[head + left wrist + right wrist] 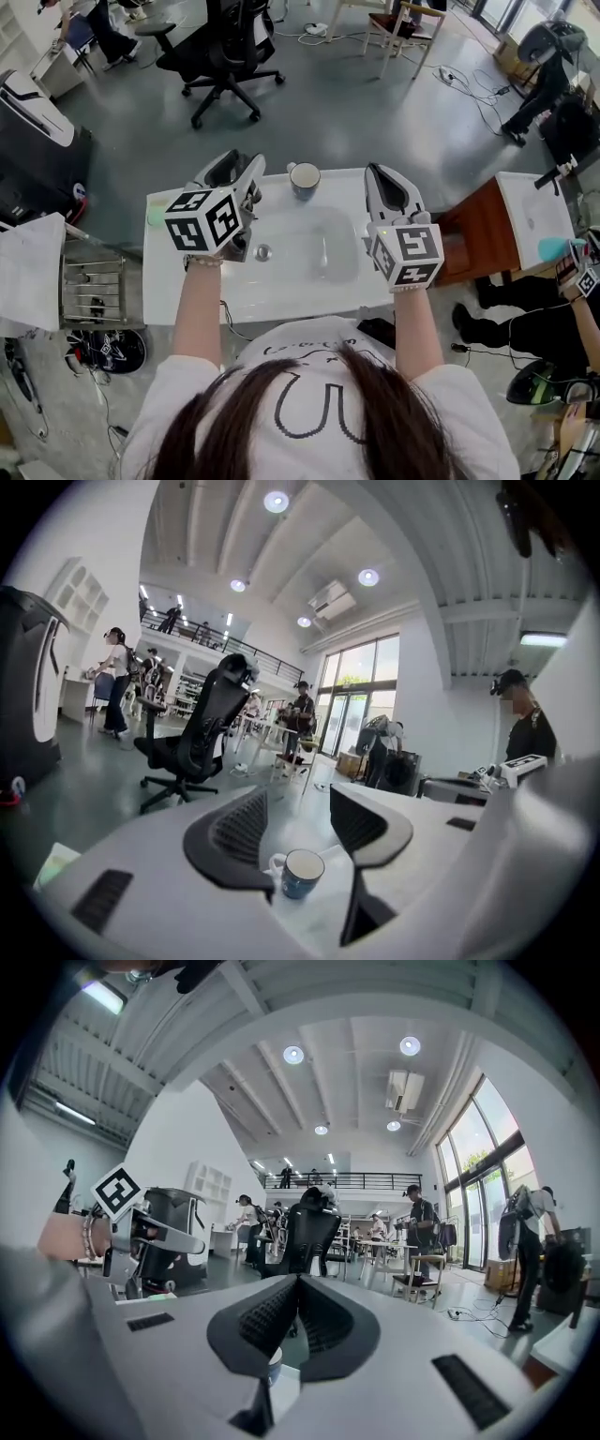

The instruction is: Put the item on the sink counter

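On the counter [281, 292], mug [304, 179] stands upright, handle left

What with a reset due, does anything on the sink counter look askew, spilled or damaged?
Nothing stands out. The blue mug stands upright near the far edge of the sink counter, with no spill around it.
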Tool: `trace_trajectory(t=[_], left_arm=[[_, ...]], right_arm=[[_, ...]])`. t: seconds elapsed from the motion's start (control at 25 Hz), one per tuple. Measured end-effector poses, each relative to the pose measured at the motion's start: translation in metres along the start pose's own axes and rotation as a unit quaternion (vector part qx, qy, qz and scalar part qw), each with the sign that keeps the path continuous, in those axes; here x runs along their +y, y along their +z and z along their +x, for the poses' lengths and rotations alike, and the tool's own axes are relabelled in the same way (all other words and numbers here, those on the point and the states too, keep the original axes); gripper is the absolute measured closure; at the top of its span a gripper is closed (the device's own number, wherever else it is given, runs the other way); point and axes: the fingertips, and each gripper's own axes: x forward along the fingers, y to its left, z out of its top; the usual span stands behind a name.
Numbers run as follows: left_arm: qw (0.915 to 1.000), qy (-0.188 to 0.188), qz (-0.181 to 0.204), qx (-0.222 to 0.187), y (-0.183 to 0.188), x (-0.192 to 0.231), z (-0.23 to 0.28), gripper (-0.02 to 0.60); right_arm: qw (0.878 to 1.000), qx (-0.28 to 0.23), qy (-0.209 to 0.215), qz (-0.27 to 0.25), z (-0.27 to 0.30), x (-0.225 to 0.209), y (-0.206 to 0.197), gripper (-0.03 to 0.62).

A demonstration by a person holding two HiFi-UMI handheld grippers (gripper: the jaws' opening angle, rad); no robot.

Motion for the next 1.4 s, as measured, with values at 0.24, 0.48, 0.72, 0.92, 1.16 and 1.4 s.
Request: trace_trajectory(t=[0.24,0.48,0.72,0.92,1.16,1.4], left_arm=[[0.9901,-0.005,0.089,-0.109,0.038,0.005,-0.042,0.373],[0.9692,0.028,0.170,-0.176,0.056,0.011,-0.081,0.393],[0.9550,0.032,0.191,-0.224,0.064,-0.002,-0.099,0.486],[0.9571,0.024,0.201,-0.208,0.058,-0.011,-0.094,0.572],[0.9475,0.051,0.242,-0.203,0.063,-0.016,-0.091,0.572],[0.9421,0.061,0.255,-0.209,0.067,-0.019,-0.095,0.572]], right_arm=[[1.000,-0.014,0.001,-0.003,-0.007,0.003,0.012,0.565],[1.000,-0.023,0.003,-0.007,-0.010,0.006,0.021,0.565],[0.999,-0.036,0.005,-0.012,-0.013,0.007,0.031,0.566],[0.999,-0.042,0.014,-0.024,-0.016,0.013,0.036,0.565],[0.998,-0.056,0.013,-0.040,-0.020,0.013,0.044,0.565],[0.997,-0.064,0.007,-0.047,-0.024,0.013,0.049,0.566]])
